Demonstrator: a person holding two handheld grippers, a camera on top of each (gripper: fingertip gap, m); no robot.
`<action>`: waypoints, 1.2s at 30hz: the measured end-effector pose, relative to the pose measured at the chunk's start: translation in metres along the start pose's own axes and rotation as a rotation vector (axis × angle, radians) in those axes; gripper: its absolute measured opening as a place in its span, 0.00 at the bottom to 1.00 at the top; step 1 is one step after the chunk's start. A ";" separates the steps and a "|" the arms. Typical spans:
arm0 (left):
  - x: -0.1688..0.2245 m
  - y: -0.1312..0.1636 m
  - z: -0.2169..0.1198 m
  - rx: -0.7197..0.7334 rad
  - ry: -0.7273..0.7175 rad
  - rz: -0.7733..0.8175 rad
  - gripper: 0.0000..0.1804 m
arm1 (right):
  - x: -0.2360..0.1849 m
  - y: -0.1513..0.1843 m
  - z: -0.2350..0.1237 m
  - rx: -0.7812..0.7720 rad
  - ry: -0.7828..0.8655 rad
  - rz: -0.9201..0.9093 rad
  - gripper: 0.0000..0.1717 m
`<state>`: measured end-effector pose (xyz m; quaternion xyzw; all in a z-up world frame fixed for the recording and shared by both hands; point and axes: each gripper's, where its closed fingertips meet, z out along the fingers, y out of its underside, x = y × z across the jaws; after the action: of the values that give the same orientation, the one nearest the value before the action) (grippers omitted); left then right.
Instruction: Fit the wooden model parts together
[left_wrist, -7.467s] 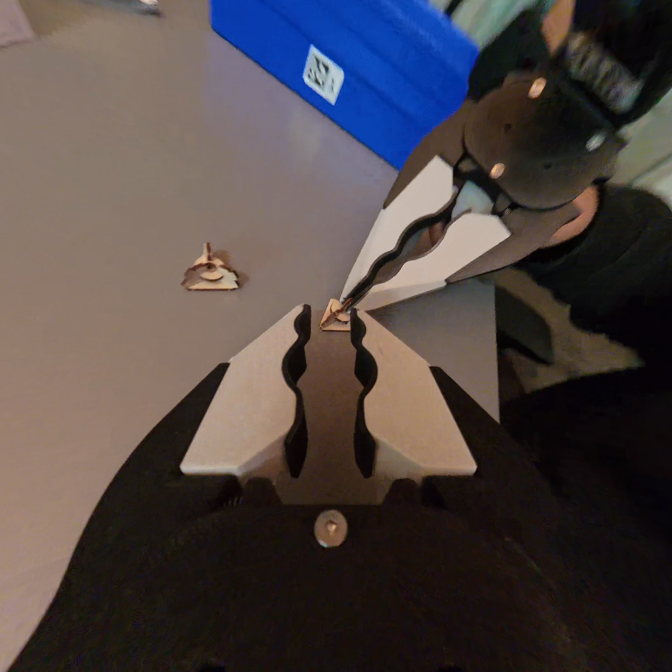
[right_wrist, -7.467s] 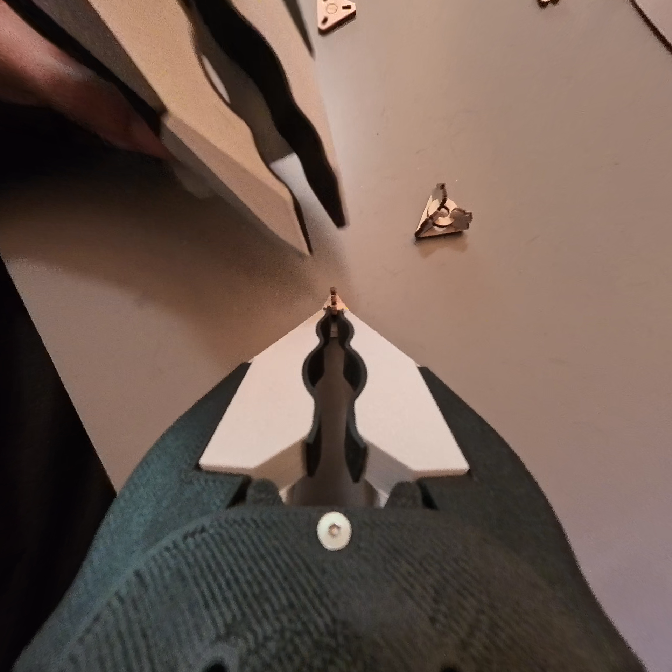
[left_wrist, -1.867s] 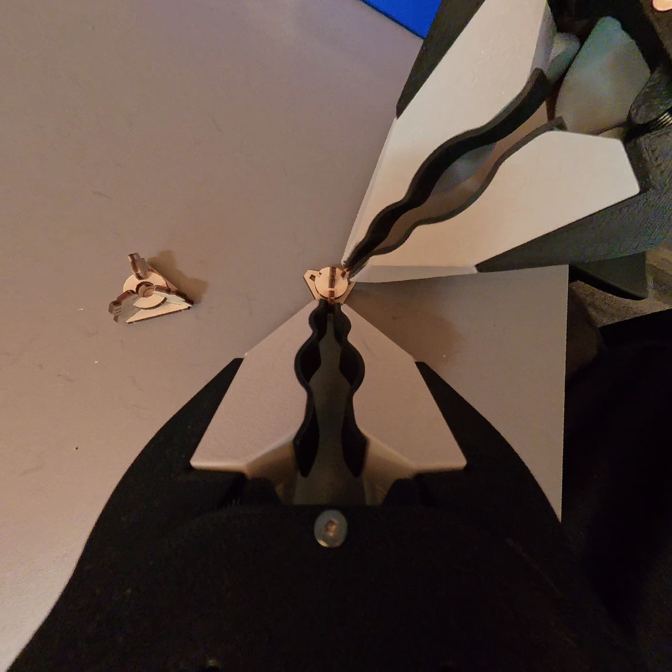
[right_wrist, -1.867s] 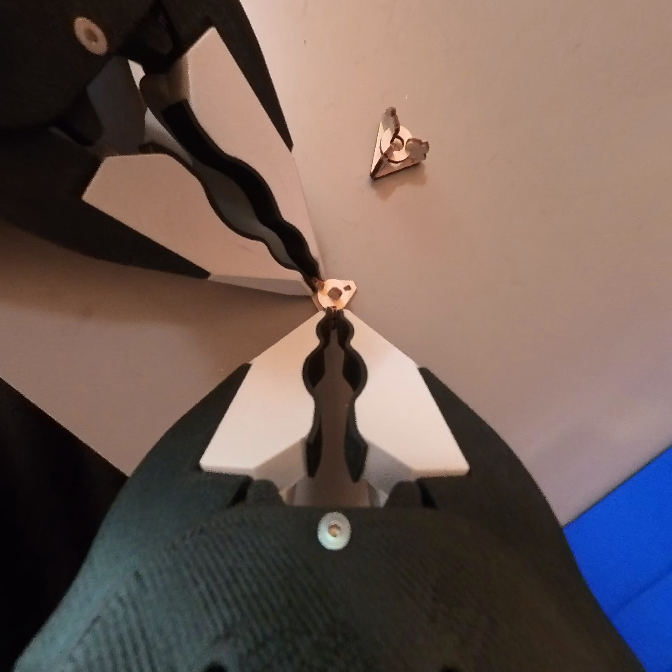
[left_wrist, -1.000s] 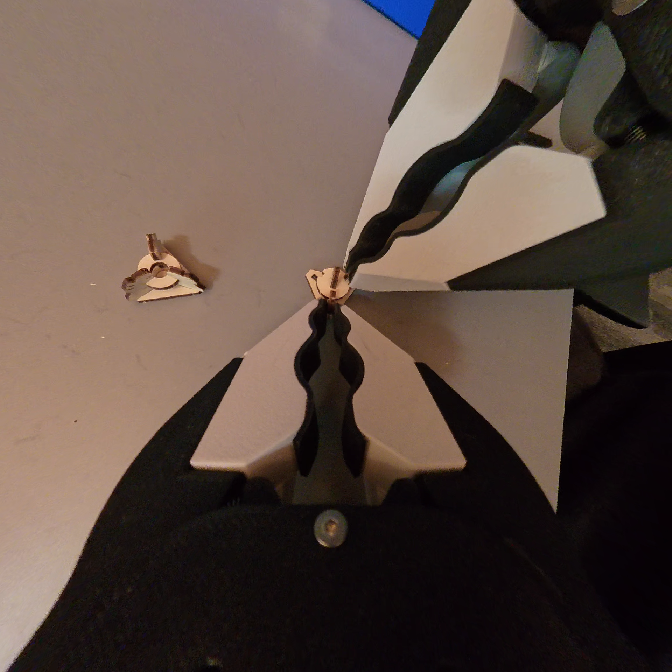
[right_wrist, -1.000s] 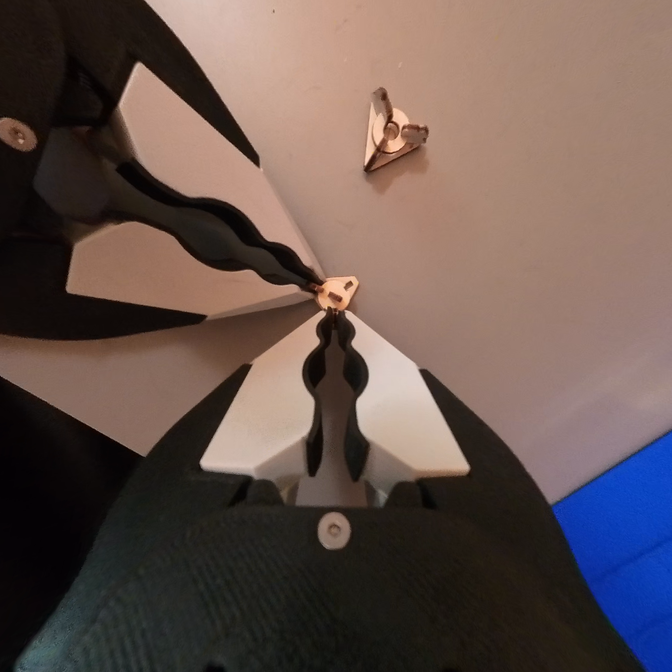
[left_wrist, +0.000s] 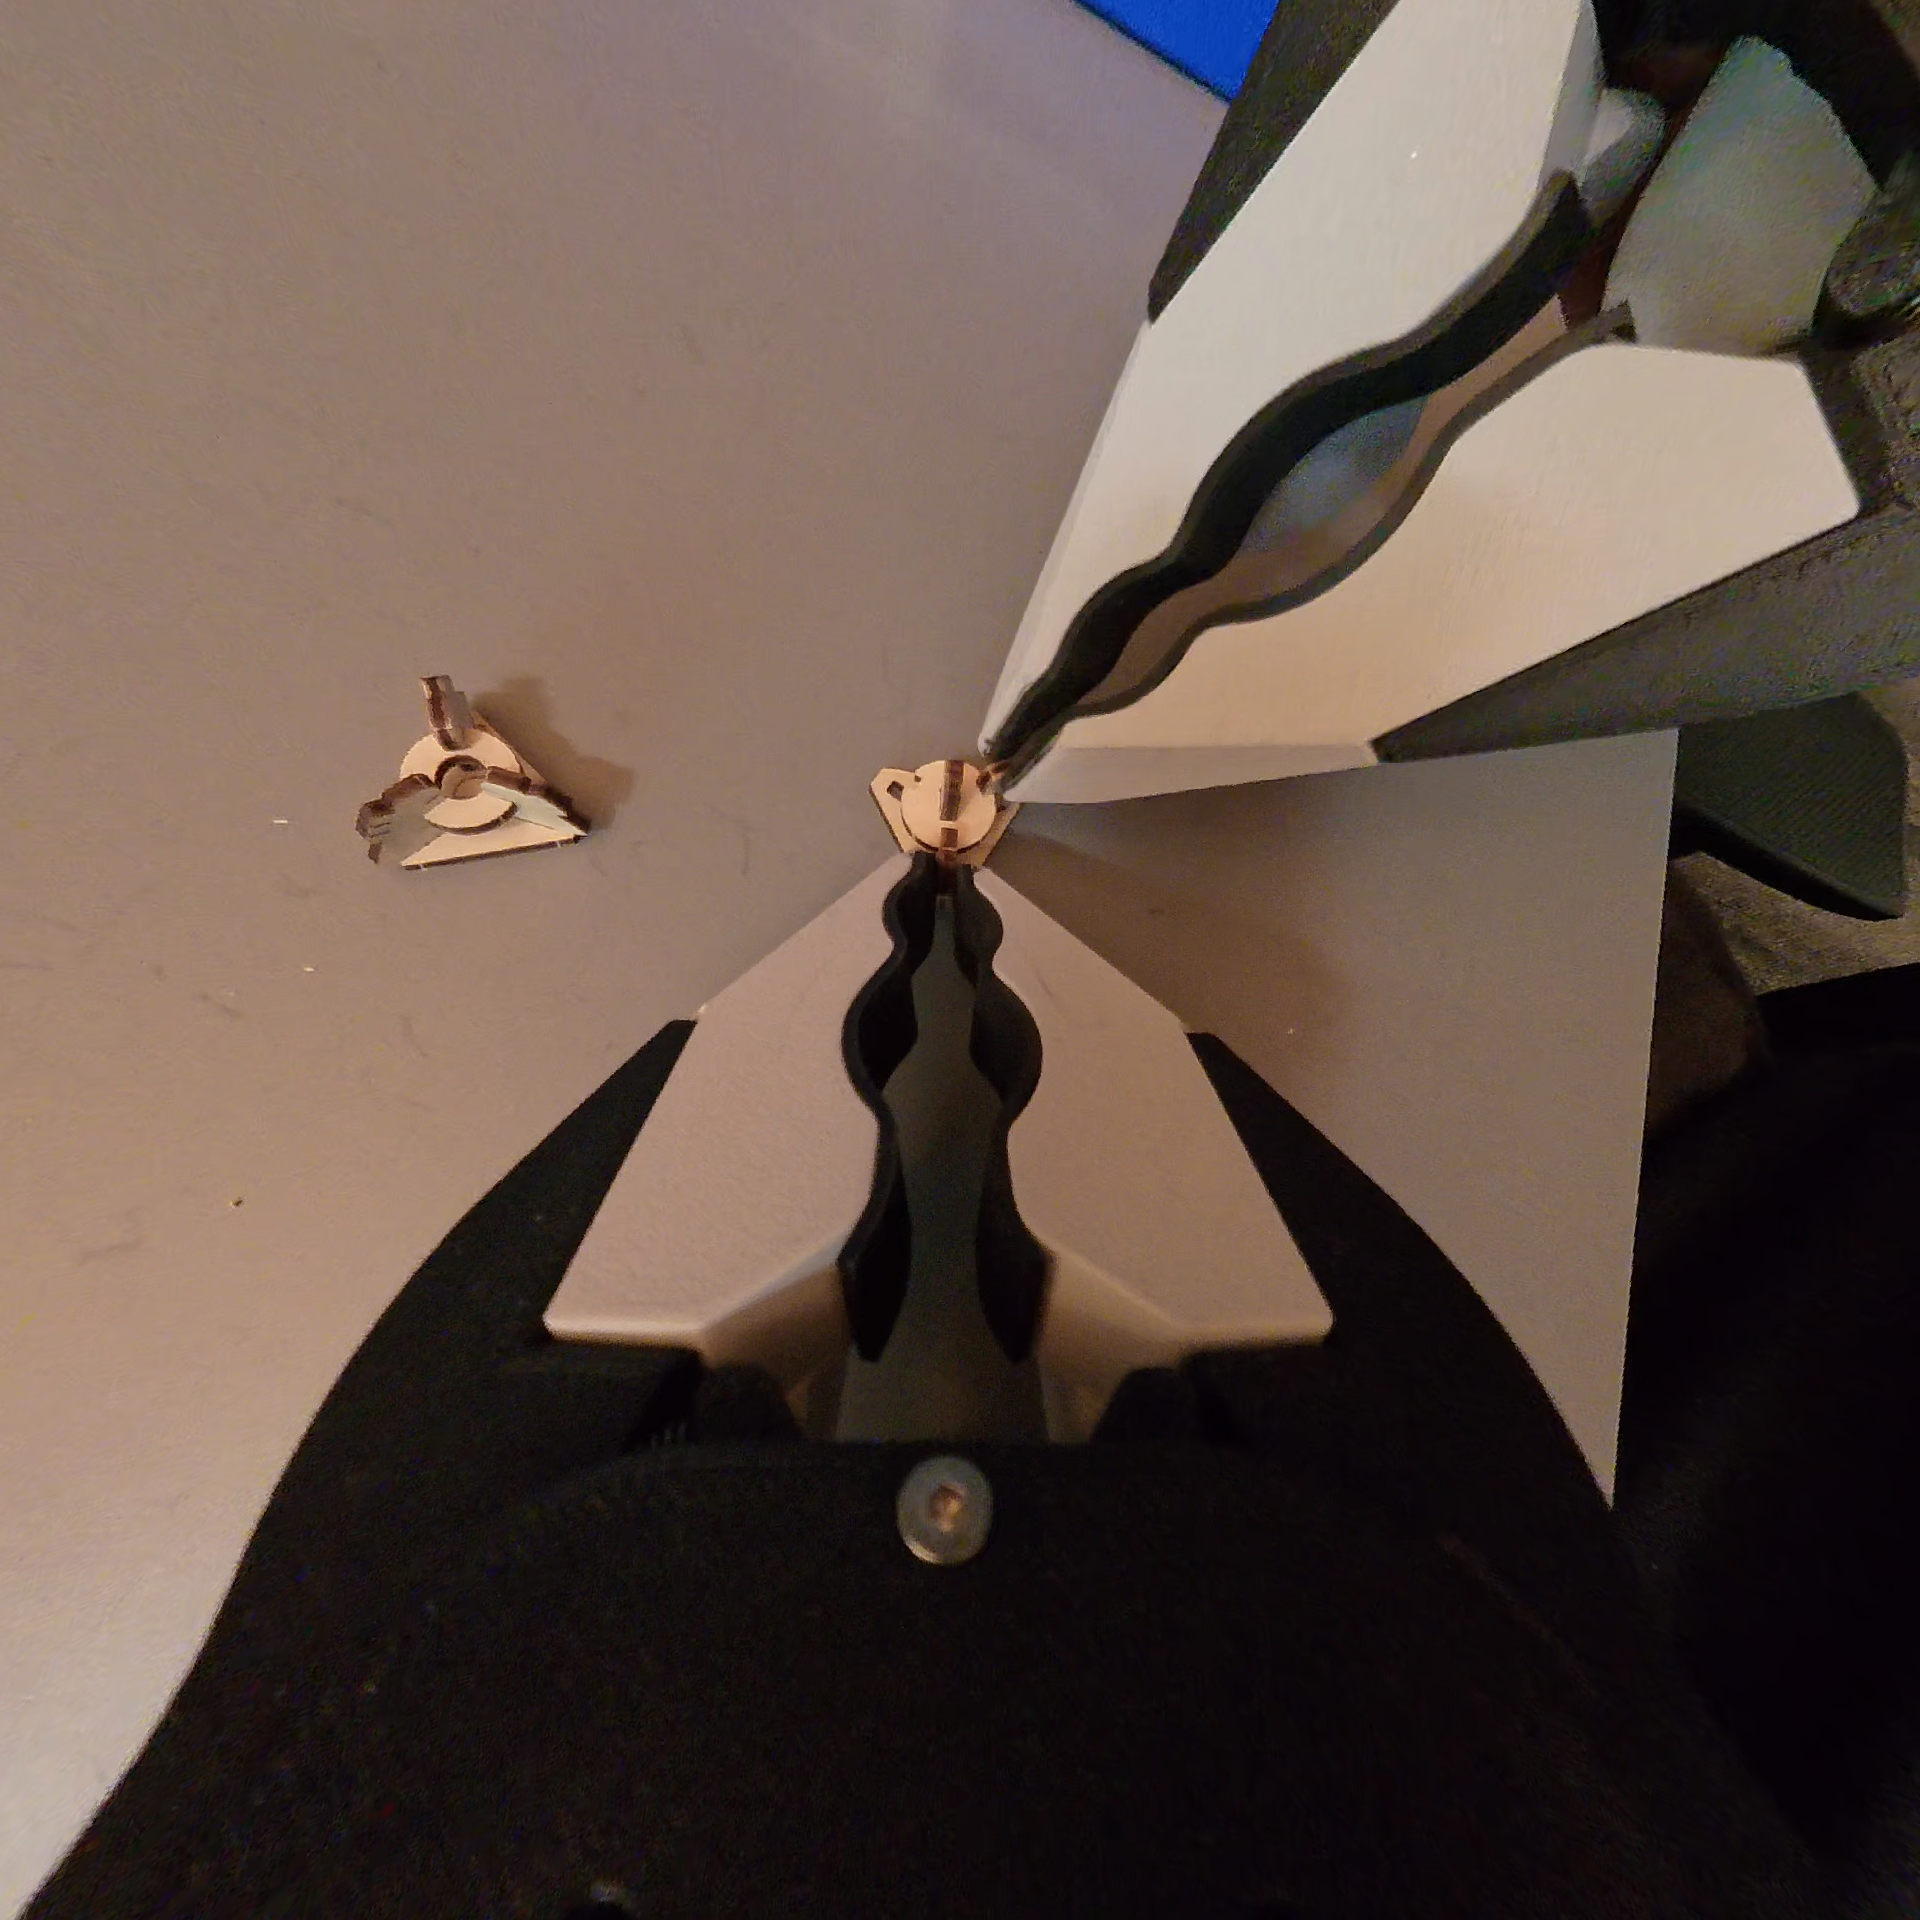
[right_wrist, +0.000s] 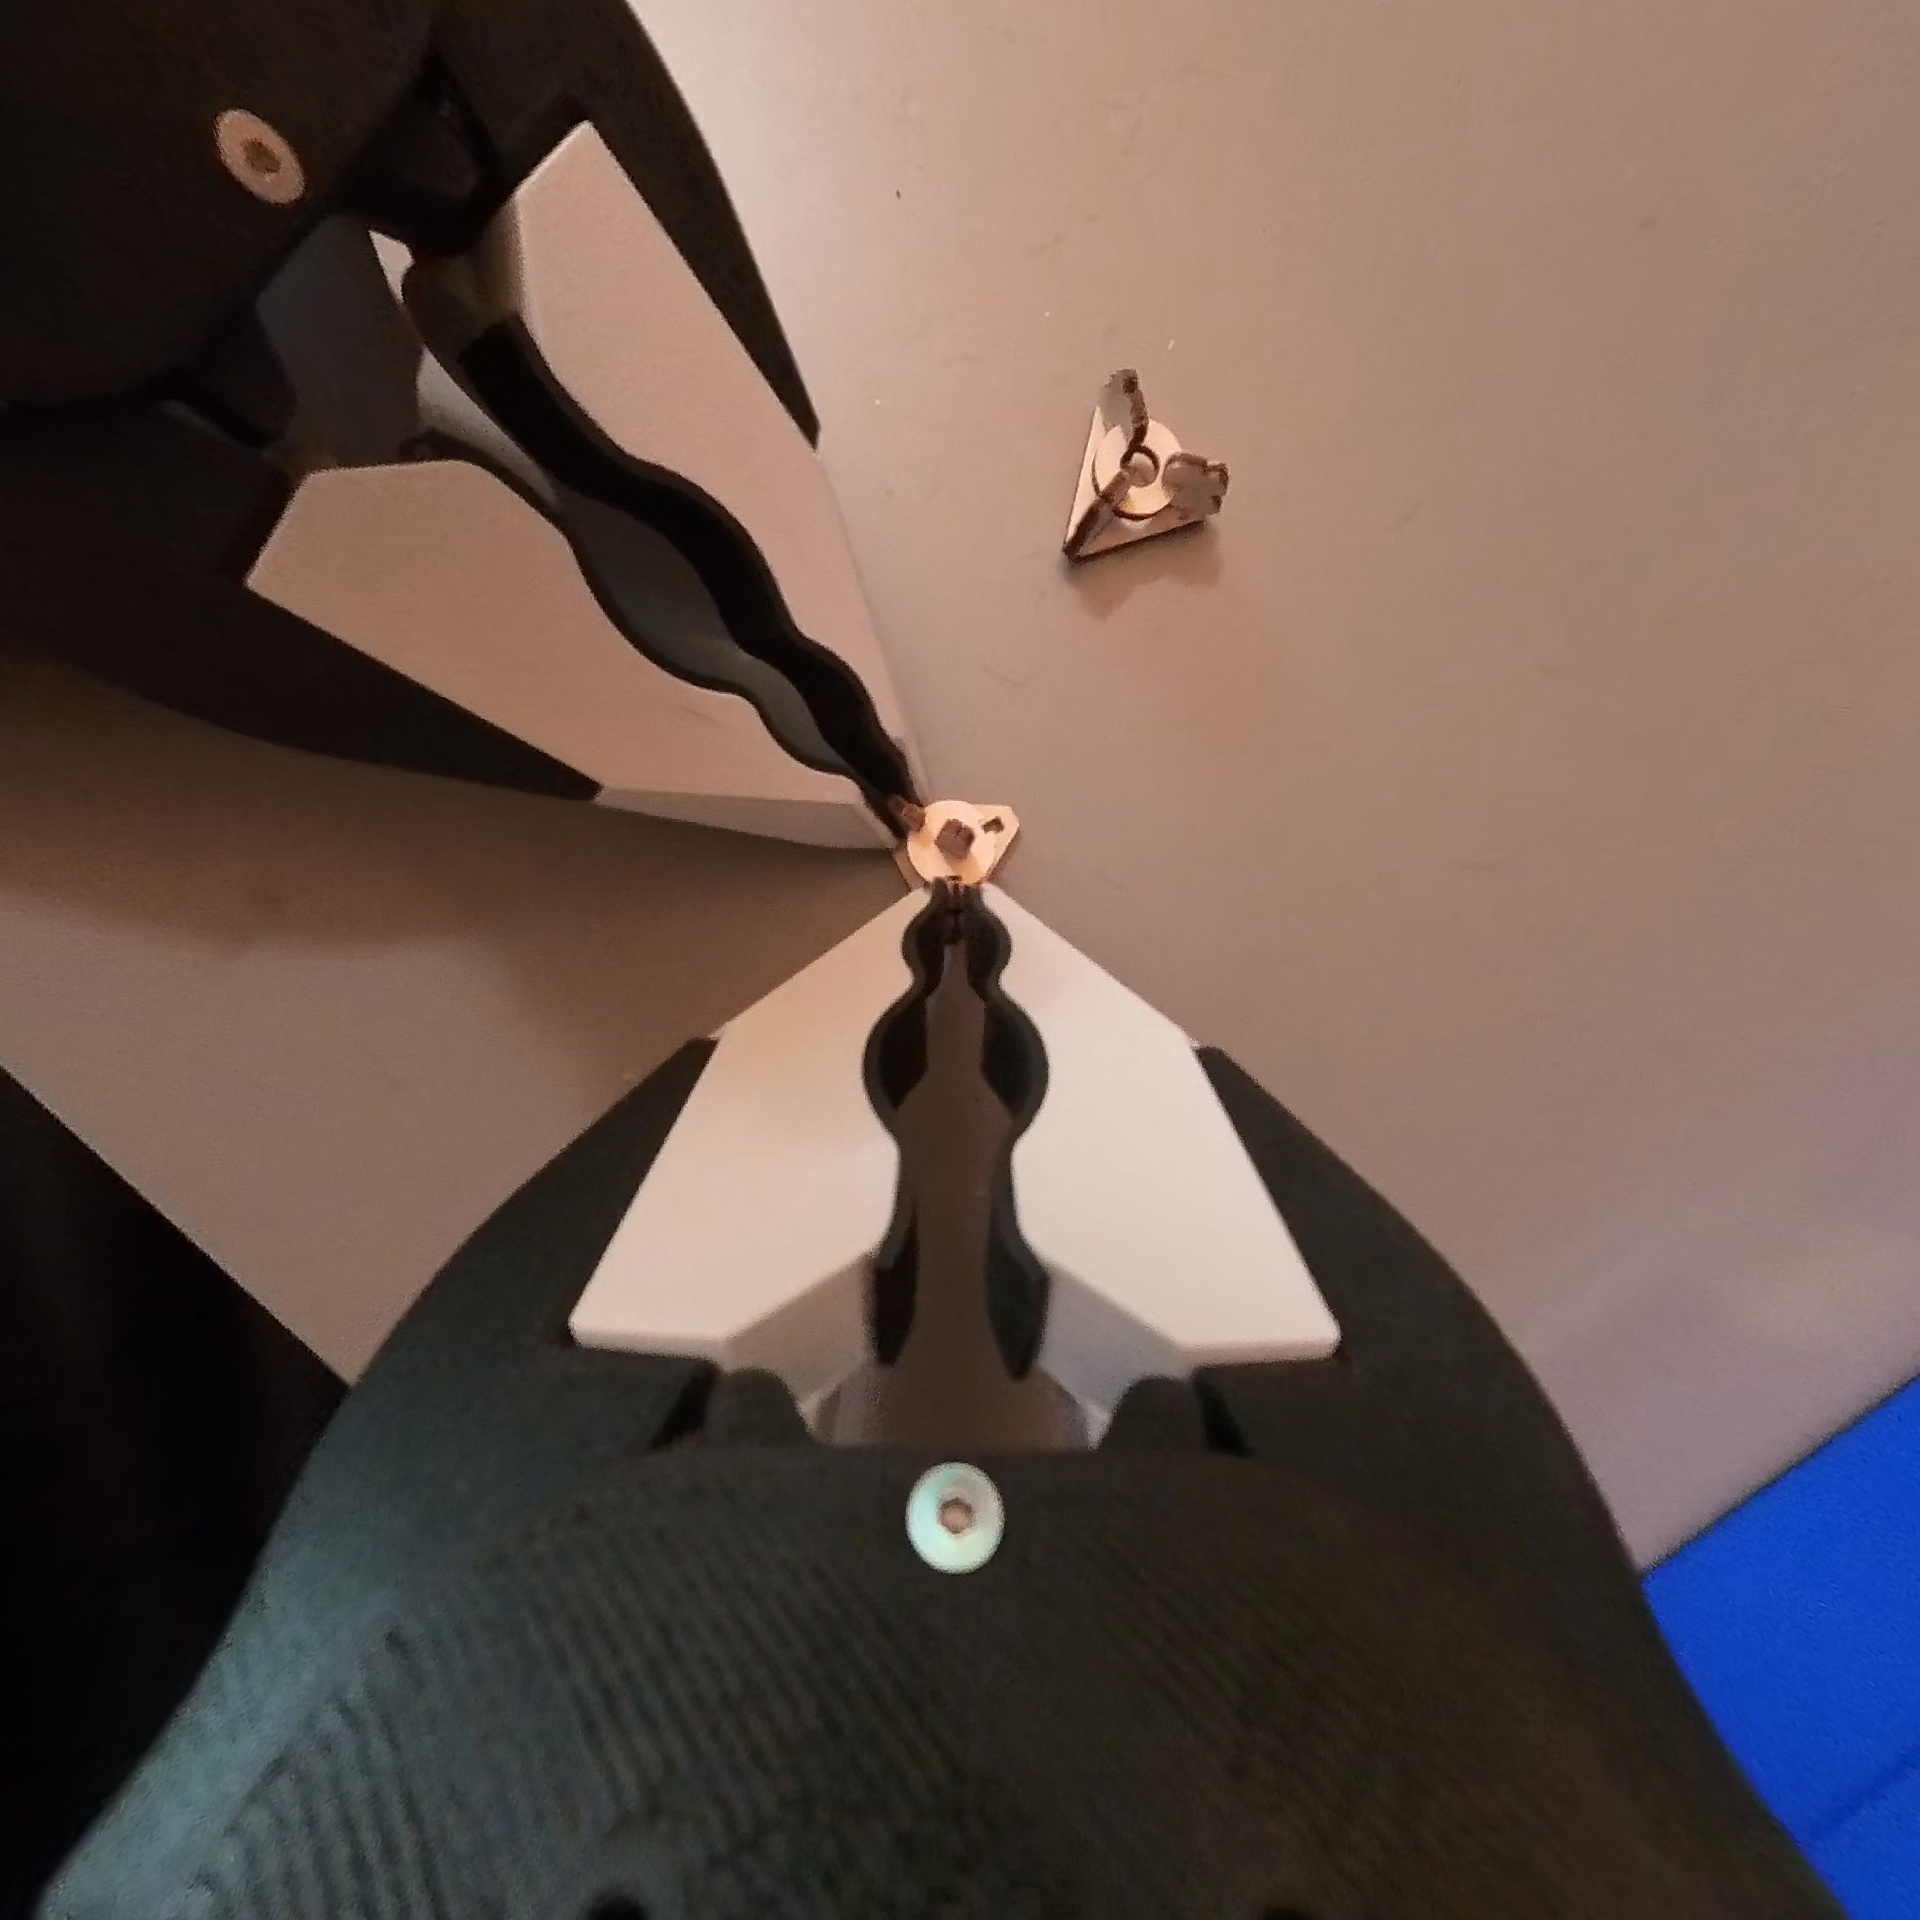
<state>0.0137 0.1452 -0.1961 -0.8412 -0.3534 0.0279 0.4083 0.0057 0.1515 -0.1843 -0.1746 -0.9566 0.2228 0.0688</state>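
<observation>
Overhead, grey tabletop (left_wrist: 520, 364); blue box (right_wrist: 1808, 1621) at edge.

1. Small wooden assembly (left_wrist: 940, 816): pale laser-cut plywood, a triangular plate with a round disc on top and dark-edged tabs standing through slots. It sits off the table, between two sets of fingertips.
2. Left gripper (left_wrist: 943, 868) is pinched on a thin tab at its near edge.
3. Right gripper (right_wrist: 951, 894) is pinched on another tab at the side.
4. Second wooden assembly (left_wrist: 462, 795): same triangular build, three upright fins fitted, lying flat on the grey table (left_wrist: 520, 364), well apart.
</observation>
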 end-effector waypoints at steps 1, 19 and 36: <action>0.000 0.000 0.000 0.000 -0.003 0.003 0.02 | 0.000 0.000 0.000 -0.003 0.002 -0.008 0.01; -0.001 0.002 -0.002 0.002 -0.006 -0.009 0.02 | -0.002 0.000 0.005 -0.196 -0.025 0.032 0.00; -0.017 0.009 -0.041 0.151 0.081 -0.222 0.00 | -0.003 0.000 0.004 -0.118 -0.173 -0.038 0.01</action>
<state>0.0197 0.1034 -0.1788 -0.7641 -0.4244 -0.0249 0.4851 0.0078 0.1489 -0.1885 -0.1402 -0.9736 0.1788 -0.0203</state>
